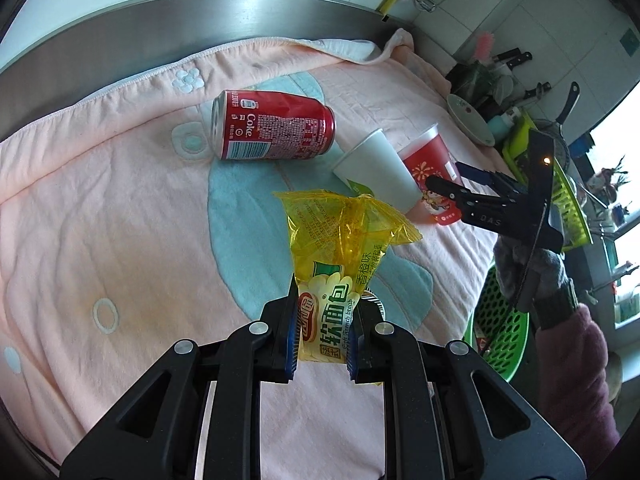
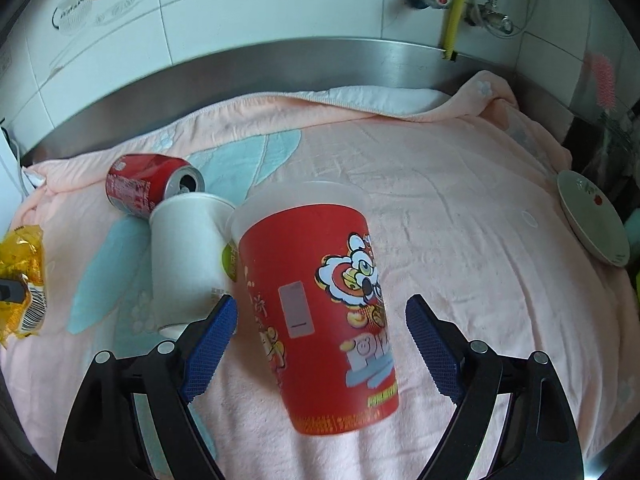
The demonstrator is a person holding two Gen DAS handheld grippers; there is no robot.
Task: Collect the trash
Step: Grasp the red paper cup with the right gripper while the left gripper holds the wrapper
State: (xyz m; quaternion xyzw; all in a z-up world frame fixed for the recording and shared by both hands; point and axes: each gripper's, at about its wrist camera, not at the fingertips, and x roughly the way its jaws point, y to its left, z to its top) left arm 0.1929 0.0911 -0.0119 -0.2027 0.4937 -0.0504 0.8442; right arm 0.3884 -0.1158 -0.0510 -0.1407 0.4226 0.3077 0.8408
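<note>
Left hand-held gripper (image 1: 322,334) around "Soft French bread" wrapper (image 1: 336,264)

The left gripper (image 1: 322,336) is black moulded plastic: two broad arms with triangular cut-outs, four round silver screw heads across the linkage, and blue ribbed pads (image 1: 291,338) lining the finger tips. The right gripper (image 2: 320,356) is built alike, with black arms, silver screws and textured blue pads (image 2: 208,354). Seen from the left wrist camera, it carries the white letters "DAS" on its black side and a thin dark plate with a small lit amber dot. The hand (image 1: 532,276) behind it wears a grey knit glove, and a plum padded sleeve (image 1: 576,380) follows.
</note>
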